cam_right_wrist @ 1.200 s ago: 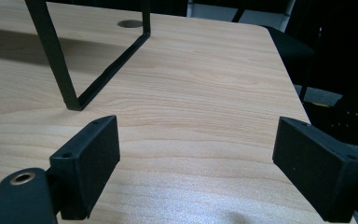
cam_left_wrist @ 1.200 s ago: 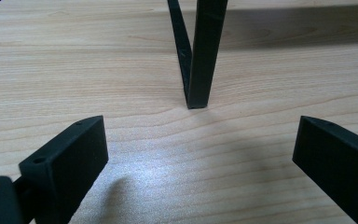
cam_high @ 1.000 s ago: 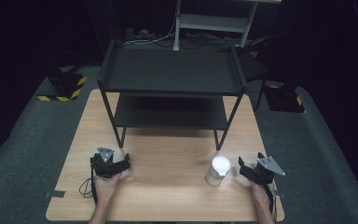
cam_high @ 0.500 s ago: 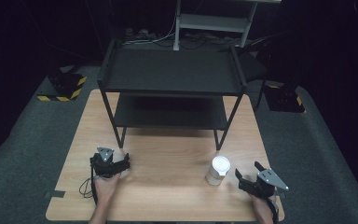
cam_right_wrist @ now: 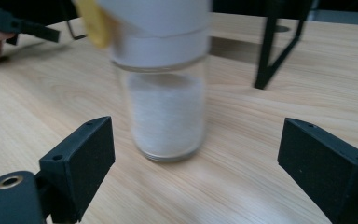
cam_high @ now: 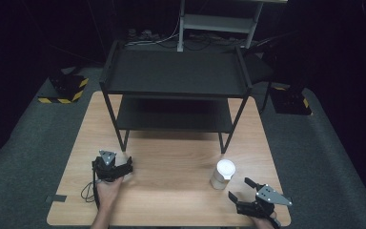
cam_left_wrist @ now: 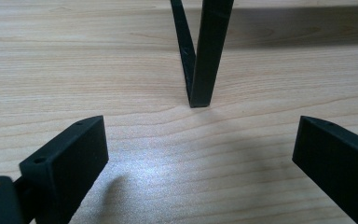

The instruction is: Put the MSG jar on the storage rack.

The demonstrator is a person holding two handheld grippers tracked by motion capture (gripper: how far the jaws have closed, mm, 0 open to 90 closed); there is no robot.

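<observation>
Two hand-held grippers rest low over the wooden counter (cam_high: 171, 162), one at each near corner. The left hand-held gripper (cam_high: 124, 166) sits at the near left, a hand (cam_high: 107, 191) behind it, with its jaws spread wide and nothing between them. In the left gripper view its jaws frame bare wood, and one black leg (cam_left_wrist: 205, 51) of the shelf rack stands on the counter just ahead, between the two jaws but well clear of them.

The right hand-held gripper (cam_high: 240, 191) is at the near right edge of the counter, jaws also spread wide and holding nothing. A jar (cam_high: 223, 174) with a white lid stands upright on the counter just ahead of it and slightly toward the middle, near the rack's front right leg (cam_high: 228, 129) but apart from it. In the right gripper view the jar (cam_right_wrist: 165, 93) is close and blurred: a clear glass body with white contents, a white cap, and what may be a yellow tag or label at the cap's edge. It stands between the lines of the two jaws but beyond their tips, touching neither.

The black two-tier rack (cam_high: 176, 76) takes up the far half of the counter.
</observation>
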